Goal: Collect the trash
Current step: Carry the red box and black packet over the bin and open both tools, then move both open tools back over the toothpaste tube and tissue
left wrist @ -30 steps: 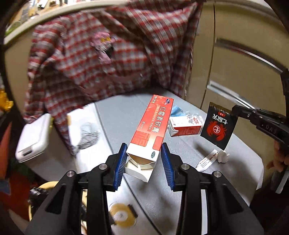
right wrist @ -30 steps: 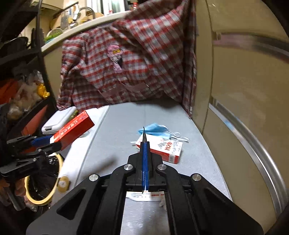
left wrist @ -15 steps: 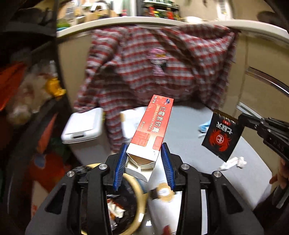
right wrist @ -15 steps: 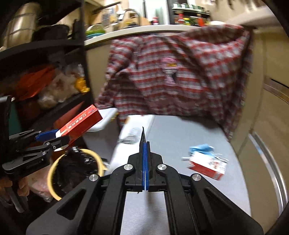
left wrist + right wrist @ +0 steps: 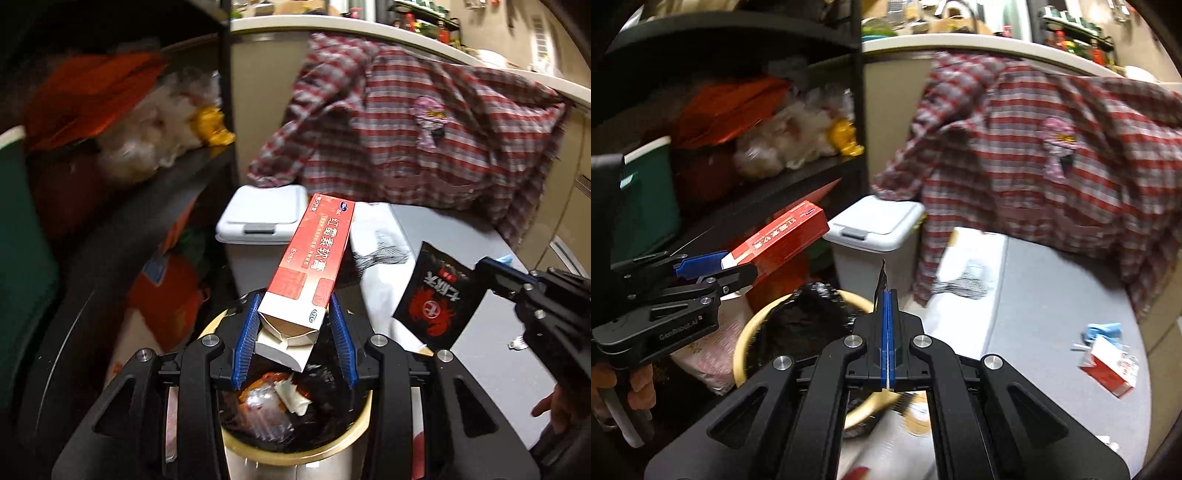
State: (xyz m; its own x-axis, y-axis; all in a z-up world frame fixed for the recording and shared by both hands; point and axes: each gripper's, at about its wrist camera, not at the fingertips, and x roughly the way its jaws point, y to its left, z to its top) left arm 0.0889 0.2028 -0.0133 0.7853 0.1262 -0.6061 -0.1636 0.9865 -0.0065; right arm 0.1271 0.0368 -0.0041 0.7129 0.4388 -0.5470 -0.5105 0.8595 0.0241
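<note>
Left gripper (image 5: pixel 293 325) clamps the red box (image 5: pixel 314 258) reading "红霉素软膏", centre frame; right gripper (image 5: pixel 484 267), "GenRobot.AI"-style, pinches a black crab-logo sachet (image 5: pixel 439 299).

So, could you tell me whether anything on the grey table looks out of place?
Yes: a plaid shirt hangs from the counter onto the grey table, and a blue face mask lies crumpled beside a red-and-white carton tipped on its side, both uncollected.

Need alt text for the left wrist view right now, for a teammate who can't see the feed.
The left gripper holds an open-ended red carton above a round bin lined with a black bag and already holding trash. At right, the right gripper pinches a black sachet over a grey table; a plaid shirt hangs behind.
</note>
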